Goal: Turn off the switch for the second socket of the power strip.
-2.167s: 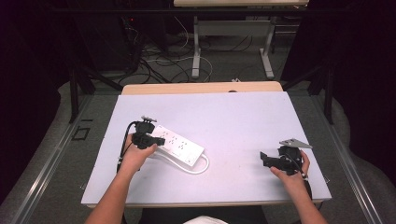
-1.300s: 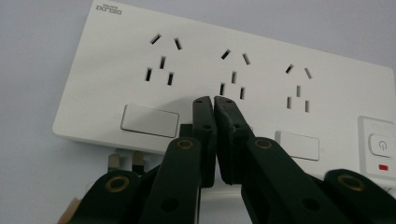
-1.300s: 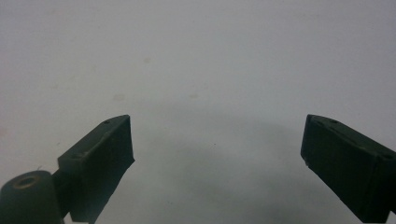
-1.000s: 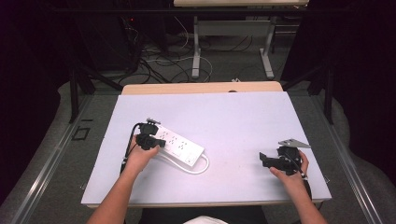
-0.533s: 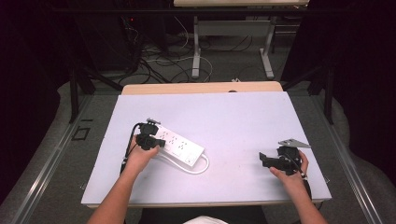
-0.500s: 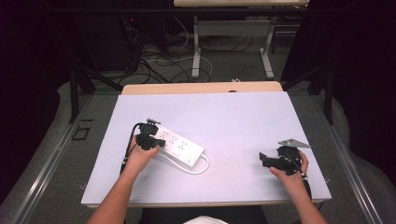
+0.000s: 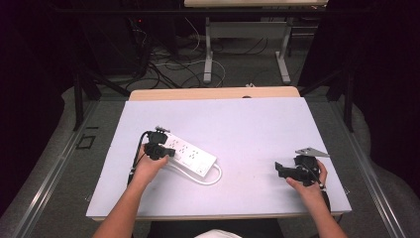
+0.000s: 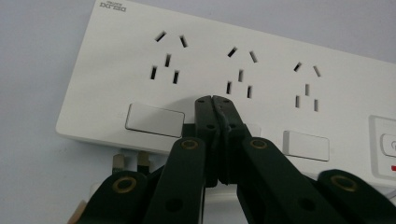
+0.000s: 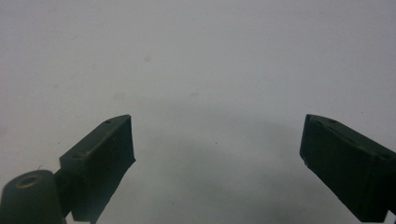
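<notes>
A white power strip (image 7: 190, 152) lies slantwise on the left half of the table, its white cord (image 7: 214, 177) looping at its near end. In the left gripper view the strip (image 8: 261, 60) shows three socket groups and white rocker switches (image 8: 154, 119). My left gripper (image 8: 214, 100) is shut, and its joined tips rest on the strip where the middle switch sits, hiding it. From above, the left gripper (image 7: 157, 148) is at the strip's far-left end. My right gripper (image 7: 280, 168) hovers low at the right with its jaws wide open (image 9: 217, 140) and nothing between them.
The table top (image 7: 247, 124) is a pale lilac sheet with a wooden strip along its far edge. Two metal plug prongs (image 8: 130, 161) poke out beside the strip's near edge. Cables and desk legs (image 7: 208, 49) lie on the floor beyond.
My left gripper has edged slightly along the strip toward its middle. The right gripper has stayed in place, still open.
</notes>
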`<state>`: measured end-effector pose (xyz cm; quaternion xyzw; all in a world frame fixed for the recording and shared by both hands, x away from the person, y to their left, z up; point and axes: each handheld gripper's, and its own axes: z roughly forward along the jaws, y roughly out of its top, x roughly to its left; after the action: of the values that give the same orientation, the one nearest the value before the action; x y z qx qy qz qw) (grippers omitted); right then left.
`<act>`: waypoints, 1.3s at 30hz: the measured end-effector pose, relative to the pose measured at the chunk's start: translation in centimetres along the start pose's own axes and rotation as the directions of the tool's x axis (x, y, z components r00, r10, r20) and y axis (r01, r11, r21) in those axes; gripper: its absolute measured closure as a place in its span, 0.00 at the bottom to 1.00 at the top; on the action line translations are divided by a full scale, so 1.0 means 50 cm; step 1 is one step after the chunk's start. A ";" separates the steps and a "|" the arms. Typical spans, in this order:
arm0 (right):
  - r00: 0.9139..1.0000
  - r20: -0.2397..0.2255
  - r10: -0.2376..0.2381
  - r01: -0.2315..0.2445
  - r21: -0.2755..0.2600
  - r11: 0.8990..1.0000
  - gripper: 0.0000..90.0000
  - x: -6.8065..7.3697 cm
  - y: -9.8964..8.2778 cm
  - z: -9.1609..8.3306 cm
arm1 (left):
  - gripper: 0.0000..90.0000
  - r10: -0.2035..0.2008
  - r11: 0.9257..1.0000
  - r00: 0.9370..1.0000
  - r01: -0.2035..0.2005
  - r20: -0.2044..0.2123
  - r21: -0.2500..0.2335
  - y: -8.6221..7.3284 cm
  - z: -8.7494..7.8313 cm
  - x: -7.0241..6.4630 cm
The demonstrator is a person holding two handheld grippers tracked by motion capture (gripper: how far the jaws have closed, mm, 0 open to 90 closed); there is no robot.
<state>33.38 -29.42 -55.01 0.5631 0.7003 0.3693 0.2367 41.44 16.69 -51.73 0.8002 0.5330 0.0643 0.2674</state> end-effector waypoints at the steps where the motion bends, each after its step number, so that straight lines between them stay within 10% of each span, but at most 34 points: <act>1: 1.000 0.000 0.000 0.000 0.000 1.000 0.10 0.000 0.000 0.000 | 1.00 -0.001 1.000 1.000 0.001 0.000 -0.001 0.000 0.000 0.000; 17: 1.000 -0.006 0.006 -0.006 0.003 1.000 0.10 0.000 0.000 0.005 | 0.98 0.014 1.000 1.000 -0.014 -0.014 -0.020 -0.003 -0.006 -0.004; 39: 1.000 -0.007 0.020 -0.020 0.004 1.000 0.11 -0.006 -0.003 0.001 | 0.89 0.003 0.982 1.000 -0.005 -0.009 -0.187 -0.006 -0.044 -0.002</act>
<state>33.42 -29.72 -55.20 0.5692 0.6964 0.3721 0.2294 40.28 17.47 -49.99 0.7724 0.5240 0.1180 0.3390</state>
